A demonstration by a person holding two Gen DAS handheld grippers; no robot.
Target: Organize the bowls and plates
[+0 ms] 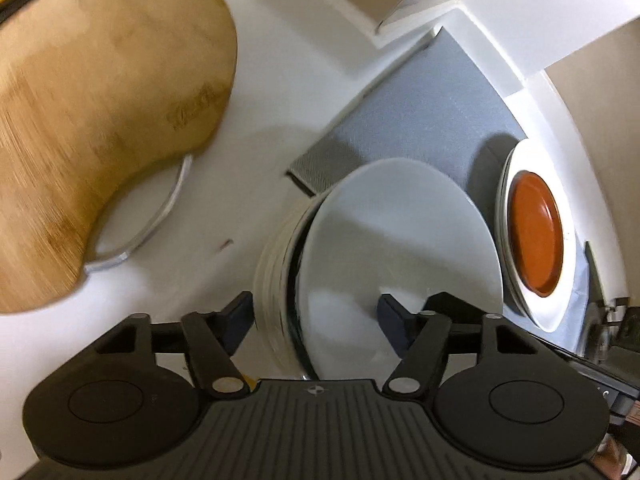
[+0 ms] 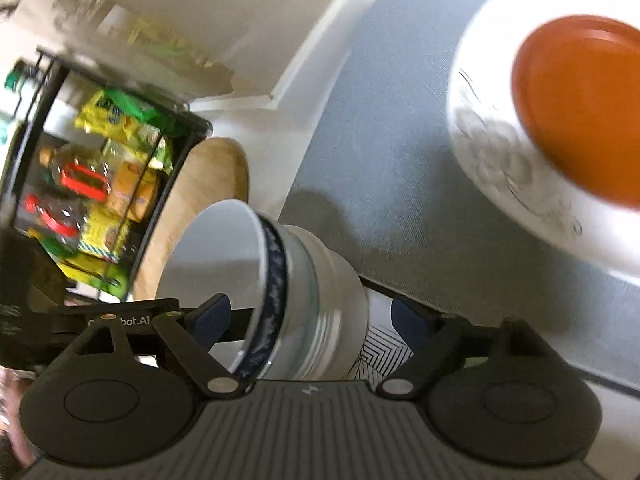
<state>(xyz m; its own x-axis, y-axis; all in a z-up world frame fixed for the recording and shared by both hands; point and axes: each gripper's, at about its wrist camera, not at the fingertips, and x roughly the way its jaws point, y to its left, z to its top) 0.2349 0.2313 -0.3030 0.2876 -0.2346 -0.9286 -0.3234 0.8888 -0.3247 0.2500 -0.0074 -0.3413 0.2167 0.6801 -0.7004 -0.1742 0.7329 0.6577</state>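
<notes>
A stack of nested bowls (image 1: pixel 384 240) stands at the edge of a grey mat (image 1: pixel 424 112); the top one is white inside with a dark blue patterned band. My left gripper (image 1: pixel 318 316) straddles the stack's near wall, one finger outside and one inside the top bowl, jaws wide apart. My right gripper (image 2: pixel 310 320) straddles the same stack (image 2: pixel 280 288) from the other side, also spread wide. An orange plate (image 1: pixel 536 232) lies on a stack of white plates (image 1: pixel 560 304) on the mat; both also show in the right wrist view, orange plate (image 2: pixel 580 92) on white plates (image 2: pixel 520 184).
A wooden cutting board (image 1: pixel 100 120) lies on the white counter (image 1: pixel 272 92) over a glass lid (image 1: pixel 160 216). A black rack of yellow and green snack packets (image 2: pixel 104 184) stands beyond the bowls. A black appliance edge (image 1: pixel 600 344) is at the right.
</notes>
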